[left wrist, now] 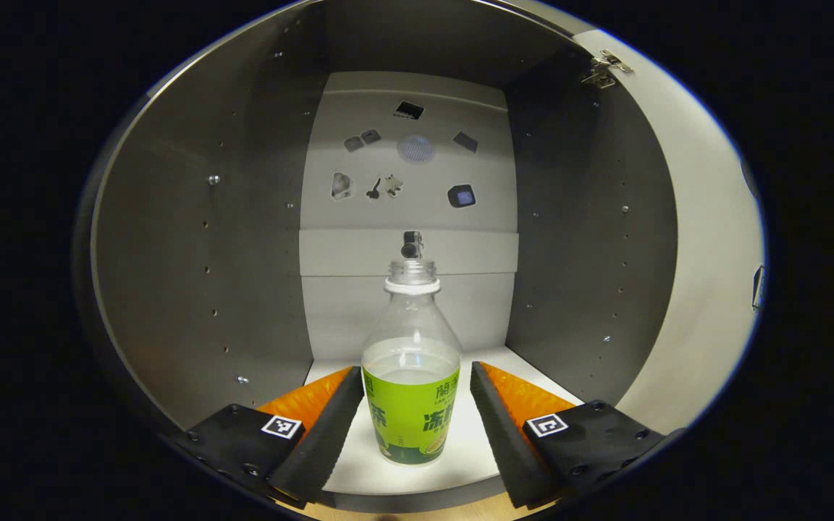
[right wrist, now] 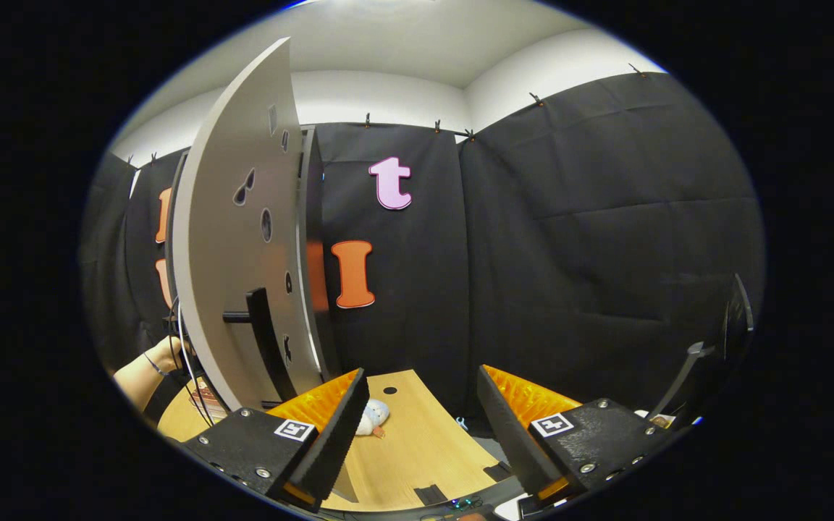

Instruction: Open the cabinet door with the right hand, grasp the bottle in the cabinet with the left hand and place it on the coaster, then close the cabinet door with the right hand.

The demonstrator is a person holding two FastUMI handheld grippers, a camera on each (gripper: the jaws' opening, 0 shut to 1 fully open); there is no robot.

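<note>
A clear uncapped bottle [left wrist: 411, 369] with a green label stands upright on the white cabinet floor [left wrist: 460, 452]. My left gripper [left wrist: 411, 427] is open, its two fingers flanking the bottle's lower half with a gap on each side. The cabinet door [left wrist: 699, 239] hangs open on the right in the left gripper view. In the right gripper view the open door [right wrist: 232, 239] stands edge-on at the left, its dark handle [right wrist: 261, 329] facing me. My right gripper [right wrist: 420, 427] is open, empty, and right of the door.
Grey cabinet walls [left wrist: 200, 275] close in on both sides of the bottle, and a small dark knob [left wrist: 411, 244] sits on the back panel. A wooden table [right wrist: 417, 441] lies below the right gripper, with a small pale object [right wrist: 372, 417] on it. A person's arm [right wrist: 145, 373] shows behind the door.
</note>
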